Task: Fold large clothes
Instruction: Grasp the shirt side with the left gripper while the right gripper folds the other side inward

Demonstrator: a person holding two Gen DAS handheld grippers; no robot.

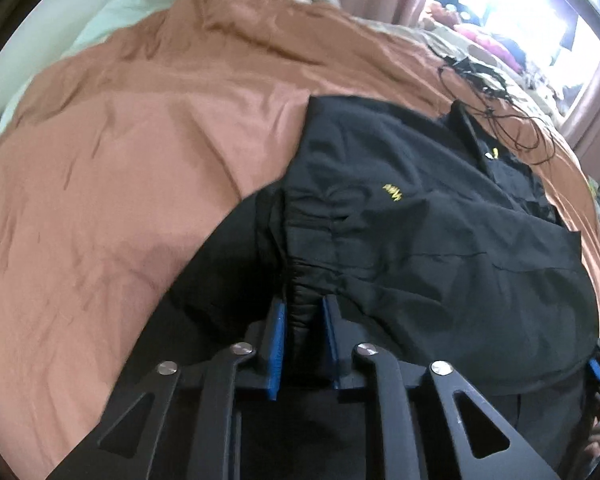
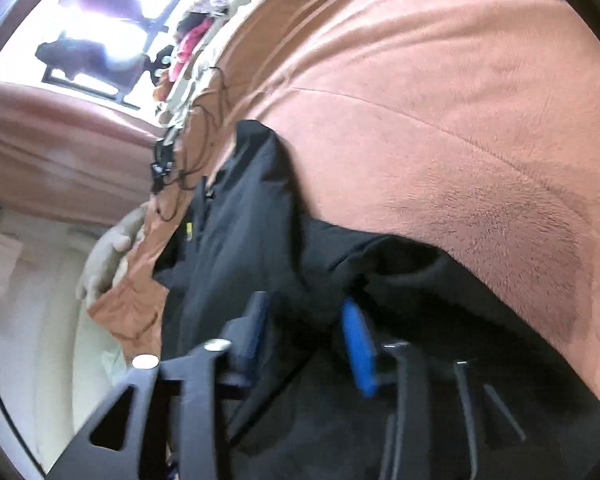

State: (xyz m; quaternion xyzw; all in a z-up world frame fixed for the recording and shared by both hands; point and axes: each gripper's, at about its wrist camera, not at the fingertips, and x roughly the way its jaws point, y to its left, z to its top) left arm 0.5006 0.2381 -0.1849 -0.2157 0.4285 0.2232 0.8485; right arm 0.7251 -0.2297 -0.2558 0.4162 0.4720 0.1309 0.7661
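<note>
Lying on the brown bedspread point(image 1: 120, 160), the black jacket point(image 1: 420, 220) sits pinched by the left tongs point(image 1: 304, 304).

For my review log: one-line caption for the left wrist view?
Left gripper pinches gathered fabric of a black jacket lying on a rust-brown bedspread.

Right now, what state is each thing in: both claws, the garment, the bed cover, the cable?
Left claw: shut on a gathered bunch of the black jacket.
Right claw: closed on jacket fabric.
Black jacket: spread on the bed, partly folded.
Brown bedspread: wrinkled.
Black cable: loosely tangled.
</note>
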